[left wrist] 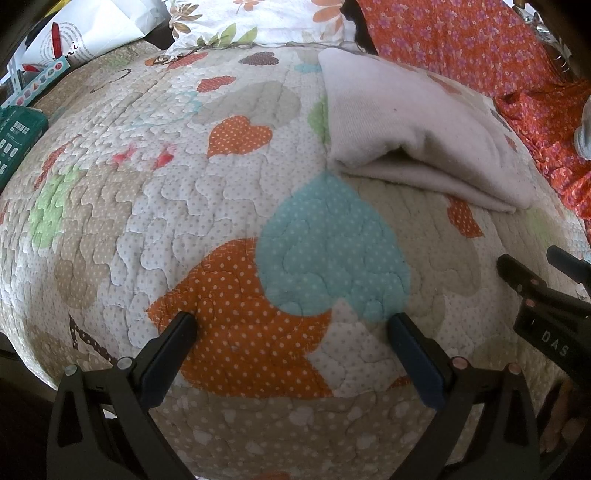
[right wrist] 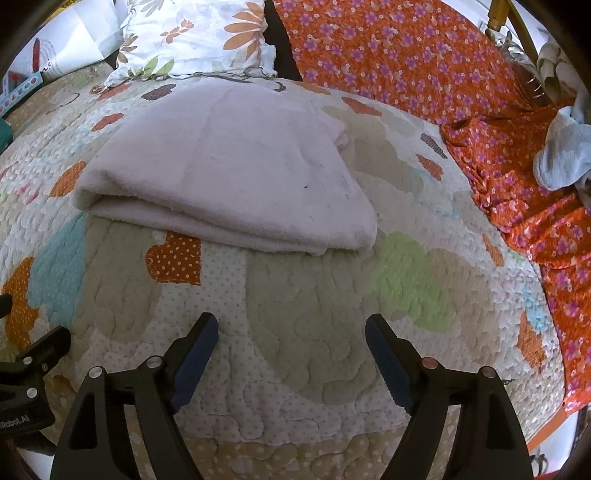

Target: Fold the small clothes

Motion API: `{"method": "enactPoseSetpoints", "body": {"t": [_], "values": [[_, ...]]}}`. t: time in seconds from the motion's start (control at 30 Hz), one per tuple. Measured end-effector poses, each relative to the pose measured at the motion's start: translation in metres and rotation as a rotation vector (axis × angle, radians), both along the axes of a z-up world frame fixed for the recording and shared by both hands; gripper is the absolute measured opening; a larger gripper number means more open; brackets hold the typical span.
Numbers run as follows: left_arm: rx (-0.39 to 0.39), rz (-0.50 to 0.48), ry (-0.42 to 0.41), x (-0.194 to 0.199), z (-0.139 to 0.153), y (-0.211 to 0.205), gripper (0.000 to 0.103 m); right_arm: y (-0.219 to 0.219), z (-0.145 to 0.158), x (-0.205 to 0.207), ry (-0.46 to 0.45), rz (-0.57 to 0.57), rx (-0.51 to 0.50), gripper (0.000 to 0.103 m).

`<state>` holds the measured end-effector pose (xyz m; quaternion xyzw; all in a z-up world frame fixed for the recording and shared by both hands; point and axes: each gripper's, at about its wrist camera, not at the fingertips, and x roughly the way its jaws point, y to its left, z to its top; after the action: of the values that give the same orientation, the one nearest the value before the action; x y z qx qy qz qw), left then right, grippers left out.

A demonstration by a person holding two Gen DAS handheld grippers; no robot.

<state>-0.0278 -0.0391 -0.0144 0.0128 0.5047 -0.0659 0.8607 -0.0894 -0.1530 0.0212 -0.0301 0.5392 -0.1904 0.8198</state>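
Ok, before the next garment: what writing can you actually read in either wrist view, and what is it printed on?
"DAS" – white letters on the black body of the right tool, at the right edge of the left wrist view.
"Robot.AI" – white letters on the black body of the left tool, start cut off.
White paper bag: curved script, too blurred to read.
Dark green box: print too small to read.

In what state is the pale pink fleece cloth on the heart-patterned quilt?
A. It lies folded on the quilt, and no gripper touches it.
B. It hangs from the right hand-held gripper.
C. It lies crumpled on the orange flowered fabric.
A: the pale pink fleece cloth lies folded on the heart-patterned quilt, and the open right hand-held gripper is apart from it.
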Motion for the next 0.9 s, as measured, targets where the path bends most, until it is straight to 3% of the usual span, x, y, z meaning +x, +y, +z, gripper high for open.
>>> {"method": "enactPoseSetpoints", "body": {"t": [0.9], "values": [[0.002,0.002,-0.010,-0.0011,0.0014,-0.0008,0.103,-0.0029,-0.0016,-0.0024,0.005,-0.014,-0.005,0.091]]}}
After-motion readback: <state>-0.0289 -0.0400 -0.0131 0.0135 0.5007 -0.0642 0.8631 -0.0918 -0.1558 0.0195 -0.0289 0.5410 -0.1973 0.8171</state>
